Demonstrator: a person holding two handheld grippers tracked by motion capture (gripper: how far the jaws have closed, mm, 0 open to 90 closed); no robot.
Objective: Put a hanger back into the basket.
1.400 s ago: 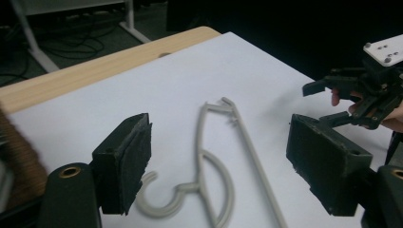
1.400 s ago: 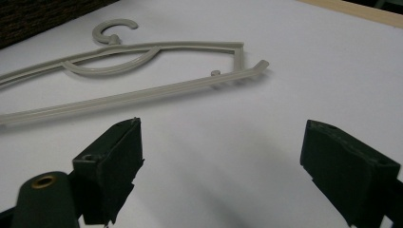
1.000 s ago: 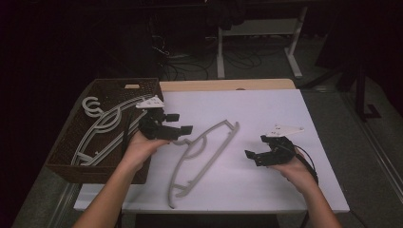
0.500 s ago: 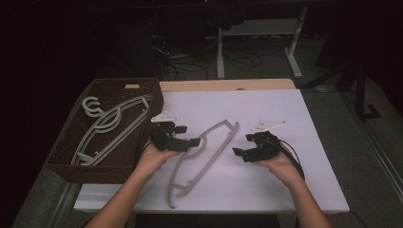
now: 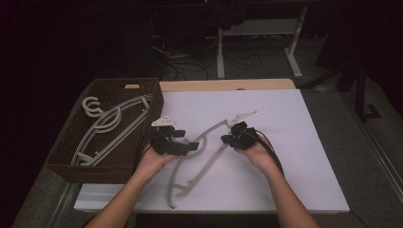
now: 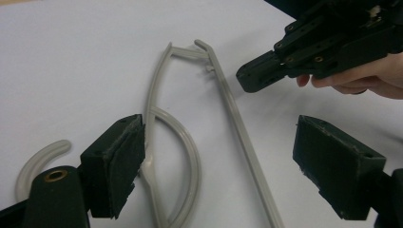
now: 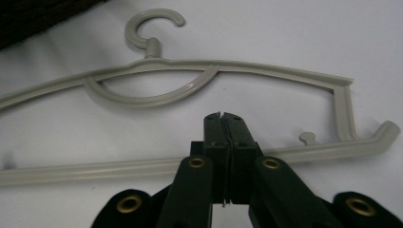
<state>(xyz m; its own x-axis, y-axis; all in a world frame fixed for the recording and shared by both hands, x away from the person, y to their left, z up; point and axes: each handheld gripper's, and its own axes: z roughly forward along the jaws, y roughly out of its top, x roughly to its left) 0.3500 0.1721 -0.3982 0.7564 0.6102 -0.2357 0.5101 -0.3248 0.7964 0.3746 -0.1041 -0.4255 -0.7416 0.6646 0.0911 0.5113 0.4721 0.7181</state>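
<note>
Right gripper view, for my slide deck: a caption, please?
Shut right claw poised over the bottom bar of a grey hanger lying on the white table.

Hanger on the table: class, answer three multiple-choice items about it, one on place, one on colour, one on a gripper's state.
1. The hanger outside the basket lies
A. on the floor
B. on the white table
C. on a rail

2. That hanger is
A. grey
B. red
C. blue

3. The left gripper's jaws are
A. shut on a cloth
B. shut tight
C. wide open

Key: 1 B, the hanger lies flat on the white table. 2 A, its plastic is plain grey. 3 C, the left gripper shows its two pads far apart.
</note>
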